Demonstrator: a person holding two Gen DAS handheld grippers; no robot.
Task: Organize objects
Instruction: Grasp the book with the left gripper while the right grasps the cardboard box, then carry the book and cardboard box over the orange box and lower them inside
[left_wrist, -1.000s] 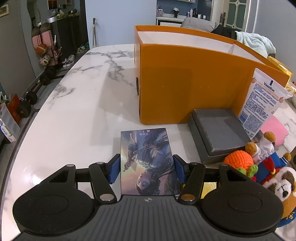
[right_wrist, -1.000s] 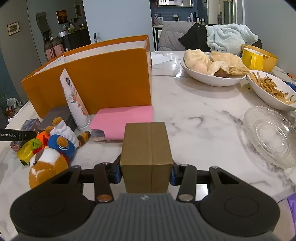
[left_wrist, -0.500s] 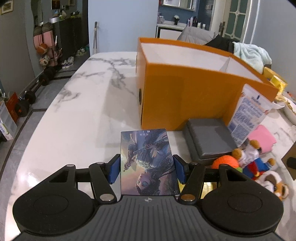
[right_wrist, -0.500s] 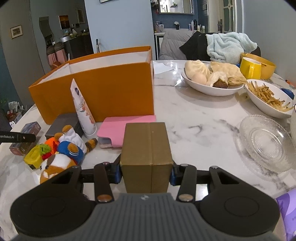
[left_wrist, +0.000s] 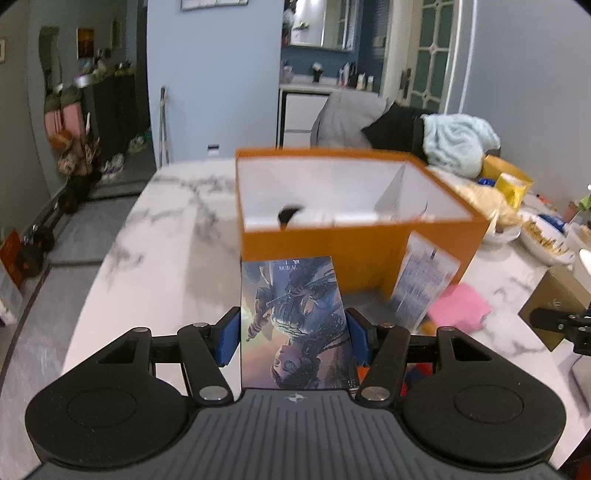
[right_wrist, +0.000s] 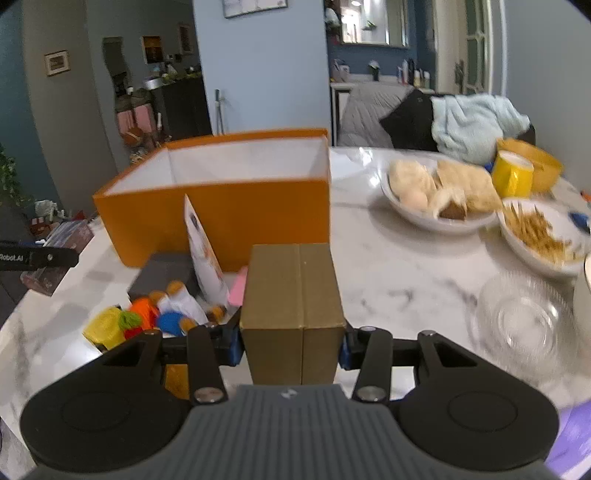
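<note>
- Progress, as judged: early to middle stage. Two items are lifted clear of the marble table (right_wrist: 399, 266) and not yet placed; several more lie loose in front of the orange box (left_wrist: 354, 236)
- Left gripper (left_wrist: 293, 328): fingers closed against both long edges of the illustrated card box (left_wrist: 295, 325), held level in front of the orange box's near wall
- Right gripper (right_wrist: 291, 343): fingers clamped on either side of the brown carton (right_wrist: 295, 295), held above the table to the right of the loose pile
- Orange box: open-topped, white-lined, with an inner divider (left_wrist: 395, 192) making two compartments. One dark item (left_wrist: 288, 214) shows low in the left compartment, too blurred to identify; the right compartment's floor is largely hidden
- Still outside, near the box front: lotion tube (right_wrist: 203, 240) leaning on the wall, grey case (right_wrist: 162, 273), pink pouch (left_wrist: 458, 306), plush toys (right_wrist: 155, 317)
- Other vessels: white bowl (right_wrist: 436, 218) of buns, second bowl (right_wrist: 539, 236) of fries, empty glass dish (right_wrist: 524, 321); judged outside the tidying
</note>
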